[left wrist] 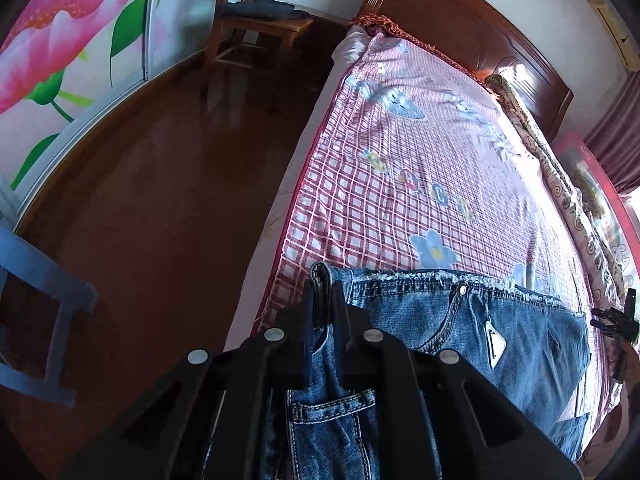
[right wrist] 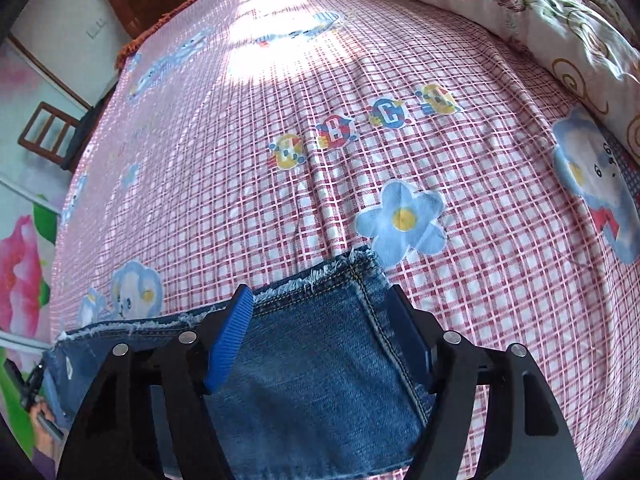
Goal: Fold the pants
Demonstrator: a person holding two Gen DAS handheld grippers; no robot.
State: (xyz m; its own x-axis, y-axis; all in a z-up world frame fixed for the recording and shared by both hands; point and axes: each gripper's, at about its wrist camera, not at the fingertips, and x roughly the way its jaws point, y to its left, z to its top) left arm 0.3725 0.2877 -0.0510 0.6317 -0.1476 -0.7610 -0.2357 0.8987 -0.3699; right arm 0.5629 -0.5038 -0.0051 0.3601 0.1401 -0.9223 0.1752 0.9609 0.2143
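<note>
Blue jeans [left wrist: 472, 328] lie on the pink checked bed sheet [left wrist: 420, 168]. In the left wrist view my left gripper [left wrist: 322, 292] is shut on the waistband corner of the jeans near the bed's left edge. In the right wrist view the jeans [right wrist: 316, 352] lie flat with a frayed hem corner between the fingers of my right gripper [right wrist: 320, 304], which is open around the cloth, with its blue pads [right wrist: 230, 340] apart. The right gripper also shows small at the far right of the left wrist view [left wrist: 618, 320].
A flowered quilt [right wrist: 540, 12] lies rolled along the far side of the bed. A wooden headboard [left wrist: 472, 28] stands at the bed's end. A wooden chair [left wrist: 256, 12] with dark clothes stands on the brown floor [left wrist: 160, 180]. A flower-painted wardrobe [left wrist: 60, 60] is at left.
</note>
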